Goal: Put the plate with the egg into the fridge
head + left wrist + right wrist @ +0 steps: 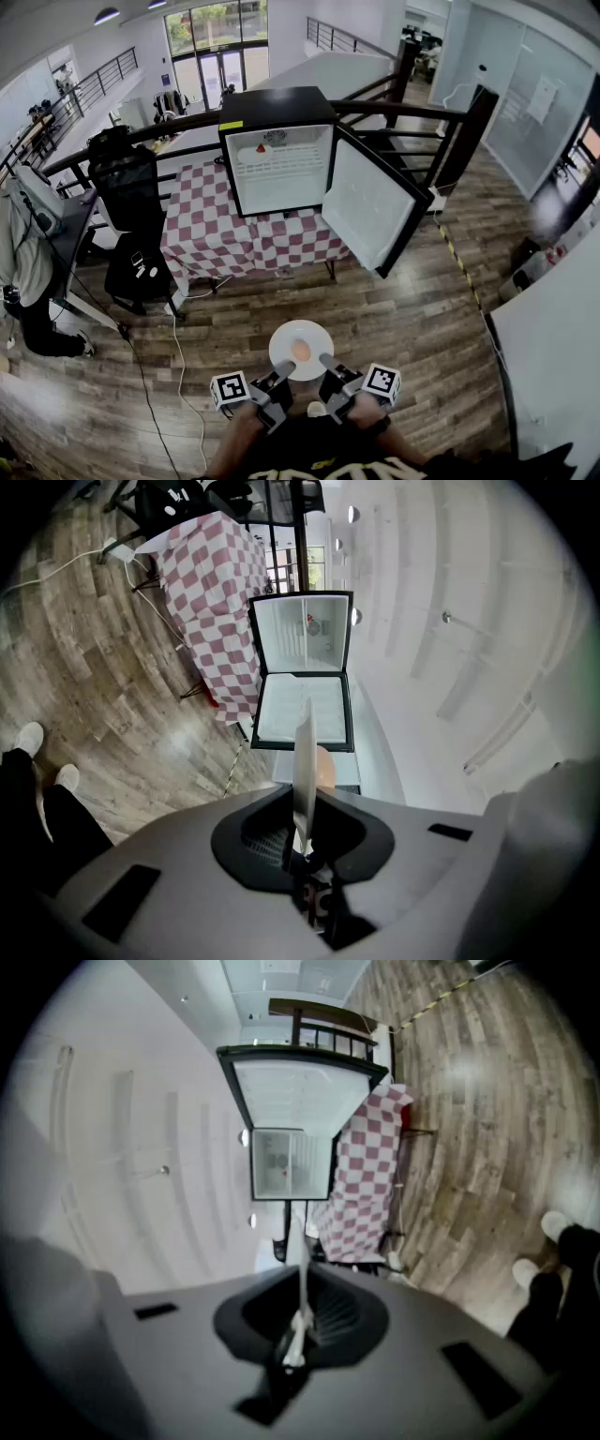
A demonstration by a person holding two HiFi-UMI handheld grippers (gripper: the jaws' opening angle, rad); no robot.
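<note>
Two holds steady the plate point(286, 336) at lower centre: left gripper point(279, 377) and right gripper point(330, 366) fingers pinch its near rim from either side, likely to hold it level so the egg point(301, 351) cannot roll; the open fridge point(272, 101) stands upper centre.

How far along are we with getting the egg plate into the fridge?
Done: the fridge stands with its door open, and the plate with the egg is picked up. In hand: left tool and right tool both clamp the plate's rim. Left: carry it over and set it inside.
</note>
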